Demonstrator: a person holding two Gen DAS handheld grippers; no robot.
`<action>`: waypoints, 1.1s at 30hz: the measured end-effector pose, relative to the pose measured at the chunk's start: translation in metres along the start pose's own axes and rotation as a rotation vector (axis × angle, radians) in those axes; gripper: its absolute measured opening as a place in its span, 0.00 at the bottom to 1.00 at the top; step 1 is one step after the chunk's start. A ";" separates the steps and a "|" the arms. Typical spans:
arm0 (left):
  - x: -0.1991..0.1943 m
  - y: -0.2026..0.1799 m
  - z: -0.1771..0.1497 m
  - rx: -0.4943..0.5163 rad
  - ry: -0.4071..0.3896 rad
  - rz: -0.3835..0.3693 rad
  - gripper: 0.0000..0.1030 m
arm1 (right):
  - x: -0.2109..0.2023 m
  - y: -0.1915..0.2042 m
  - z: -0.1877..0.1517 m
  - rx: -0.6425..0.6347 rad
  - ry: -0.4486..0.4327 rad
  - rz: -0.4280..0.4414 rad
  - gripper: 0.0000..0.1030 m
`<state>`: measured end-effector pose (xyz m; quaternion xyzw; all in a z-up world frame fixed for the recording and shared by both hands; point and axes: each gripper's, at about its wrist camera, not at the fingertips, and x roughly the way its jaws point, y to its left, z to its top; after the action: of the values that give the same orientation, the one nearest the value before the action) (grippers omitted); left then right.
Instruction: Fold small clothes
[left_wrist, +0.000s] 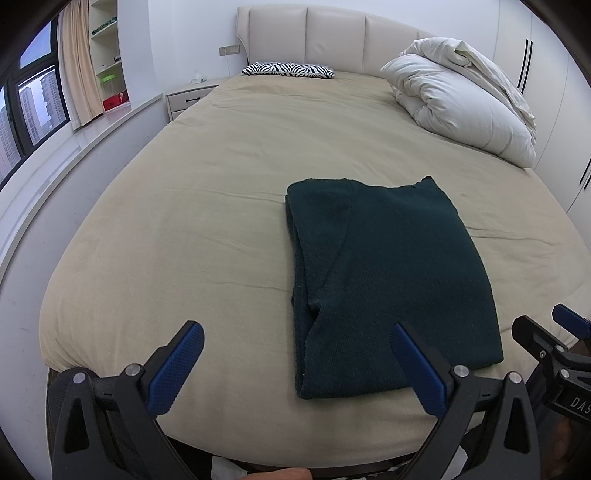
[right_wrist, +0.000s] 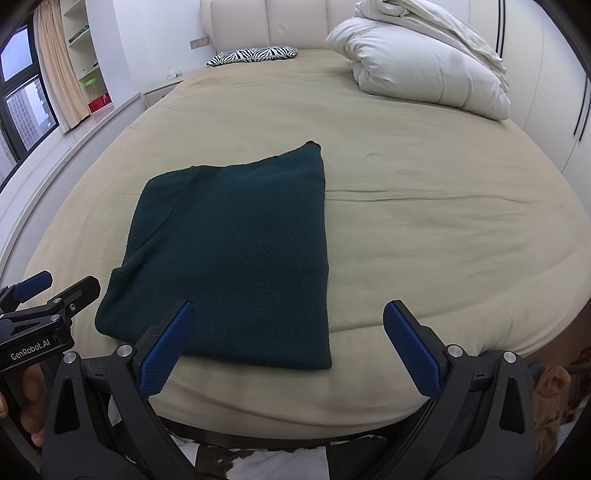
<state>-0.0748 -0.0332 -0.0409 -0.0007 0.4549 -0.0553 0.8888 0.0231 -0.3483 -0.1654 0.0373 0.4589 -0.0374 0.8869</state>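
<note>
Nearest the foot edge of the bed (left_wrist: 155, 229), both grippers hung above the sheet with their jaws spread wide and nothing between them. The left gripper (left_wrist: 297, 363) sat off the garment's left side; only its right finger overlapped the near left corner of the cloth in its own view. The right gripper (right_wrist: 288, 343) stood more squarely in front of the near hem, its left finger over the cloth and its right finger over bare sheet past the garment's right edge. Neither pad could be said to touch the fabric.

Just beyond the jaws lay the dark green garment (left_wrist: 391, 277), already folded into a thick oblong and resting flat close to the foot edge, nearer the bed's right side than its left. Its long axis ran away from the grippers toward the headboard (left_wrist: 332, 40). A doubled fold ran down its left side.

By my judgement, a next fold would bring the near hem toward the far one, and the right gripper was better placed for it.

Farther off, a zebra-print pillow (left_wrist: 288, 69) lay by the headboard and a white duvet (left_wrist: 461, 99) was heaped at the far right corner.
</note>
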 end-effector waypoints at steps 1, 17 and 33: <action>0.000 0.000 0.000 0.001 0.000 0.000 1.00 | 0.000 -0.001 0.000 0.000 0.000 0.001 1.00; 0.001 0.000 -0.005 0.009 0.010 -0.012 1.00 | 0.003 -0.002 -0.001 -0.001 0.006 0.008 1.00; 0.000 0.000 -0.006 0.019 0.010 -0.026 1.00 | 0.006 -0.001 -0.002 -0.002 0.014 0.012 1.00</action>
<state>-0.0794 -0.0327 -0.0445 0.0021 0.4589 -0.0709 0.8857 0.0252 -0.3490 -0.1716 0.0393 0.4650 -0.0313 0.8839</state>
